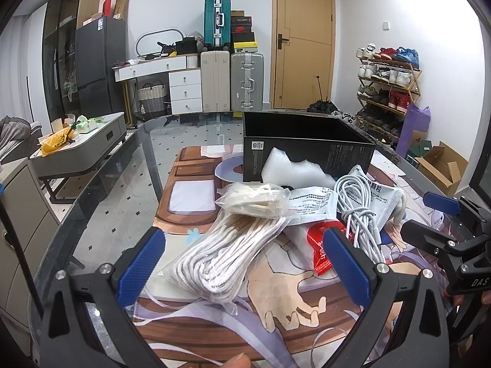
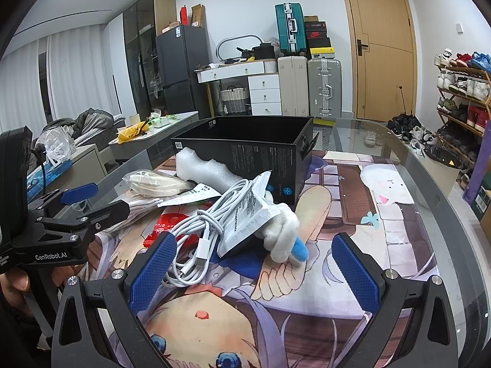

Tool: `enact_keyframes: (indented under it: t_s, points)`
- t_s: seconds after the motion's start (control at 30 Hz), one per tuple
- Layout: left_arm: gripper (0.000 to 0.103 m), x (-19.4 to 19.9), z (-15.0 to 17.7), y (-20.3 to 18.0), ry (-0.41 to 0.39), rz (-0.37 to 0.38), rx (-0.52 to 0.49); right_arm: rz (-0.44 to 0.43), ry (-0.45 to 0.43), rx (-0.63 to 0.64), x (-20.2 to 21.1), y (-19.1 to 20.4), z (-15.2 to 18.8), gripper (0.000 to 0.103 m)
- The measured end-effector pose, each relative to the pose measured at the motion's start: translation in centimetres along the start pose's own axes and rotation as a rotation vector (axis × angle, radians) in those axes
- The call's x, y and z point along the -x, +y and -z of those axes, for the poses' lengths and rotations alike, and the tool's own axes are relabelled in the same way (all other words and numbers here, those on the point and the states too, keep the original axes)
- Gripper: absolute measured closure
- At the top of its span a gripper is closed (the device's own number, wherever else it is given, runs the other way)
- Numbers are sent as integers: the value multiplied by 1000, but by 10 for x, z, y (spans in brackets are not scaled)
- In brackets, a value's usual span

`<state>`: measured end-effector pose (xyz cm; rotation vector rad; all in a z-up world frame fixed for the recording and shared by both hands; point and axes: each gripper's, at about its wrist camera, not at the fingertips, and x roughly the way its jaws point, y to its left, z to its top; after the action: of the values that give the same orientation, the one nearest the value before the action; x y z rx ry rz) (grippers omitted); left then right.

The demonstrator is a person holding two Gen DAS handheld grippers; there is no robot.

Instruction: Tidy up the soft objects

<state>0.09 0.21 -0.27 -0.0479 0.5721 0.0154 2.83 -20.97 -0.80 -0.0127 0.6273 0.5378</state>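
Both tongs [image 1: 242,263] [image 2: 256,268] wide apart over rope bag [image 1: 221,251].

Red packet [image 1: 319,245] half under cable [image 1: 359,214].

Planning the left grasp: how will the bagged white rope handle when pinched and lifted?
The bagged white rope will probably sag at both ends, since loose coils fill a soft clear bag. The glossy film may slip on the open left gripper pads. It looks light, but the smaller bag of cream cord lying on its far end may slide off.
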Motion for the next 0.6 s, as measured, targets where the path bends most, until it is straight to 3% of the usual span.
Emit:
enact_keyframes:
  t_s: [0.6]
  points:
    - [0,-2,-3,3,28,-2,10,1,17,3,-3,1,3,0]
